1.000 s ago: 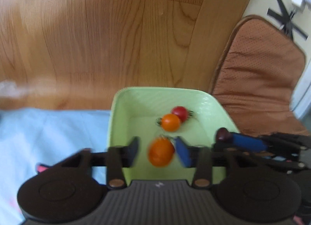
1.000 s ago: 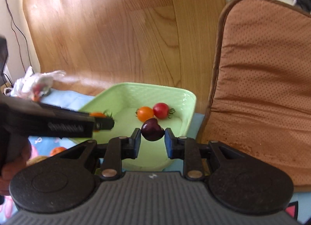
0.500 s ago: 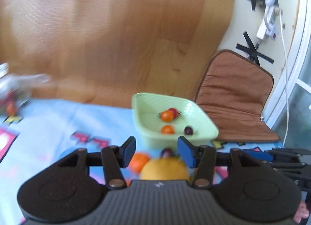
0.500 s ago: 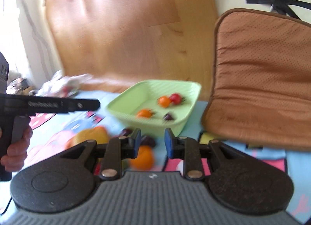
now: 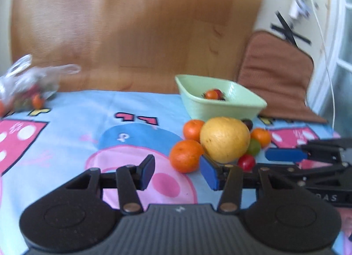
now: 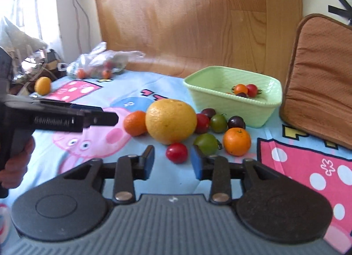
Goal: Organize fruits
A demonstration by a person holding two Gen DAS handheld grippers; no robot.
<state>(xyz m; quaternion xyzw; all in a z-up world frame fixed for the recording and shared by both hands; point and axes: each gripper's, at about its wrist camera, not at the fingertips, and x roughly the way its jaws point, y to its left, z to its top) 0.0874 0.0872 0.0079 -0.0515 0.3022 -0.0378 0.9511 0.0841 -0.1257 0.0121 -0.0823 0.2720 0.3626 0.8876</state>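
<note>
A green basket (image 6: 259,107) holds several cherry tomatoes (image 6: 241,89); it also shows in the left wrist view (image 5: 220,106). In front of it a pile lies on the cloth: a big yellow citrus (image 6: 171,121) (image 5: 224,139), mandarins (image 6: 237,141) (image 5: 186,156), and red (image 6: 176,153), green (image 6: 206,144) and dark (image 6: 236,122) tomatoes. My right gripper (image 6: 172,162) is open and empty, just short of the red tomato. My left gripper (image 5: 178,172) is open and empty, just short of a mandarin.
A cartoon-print cloth (image 6: 308,167) covers the surface. A plastic bag of tomatoes (image 6: 103,63) and a lone mandarin (image 6: 43,85) lie at the far left. A brown cushion (image 6: 319,79) leans at the right, against a wooden board (image 6: 198,17) behind.
Both grippers let their fruit go into the basket: the left an orange tomato, the right a dark one. Both then drew back and down to the pile, jaws open wider.
</note>
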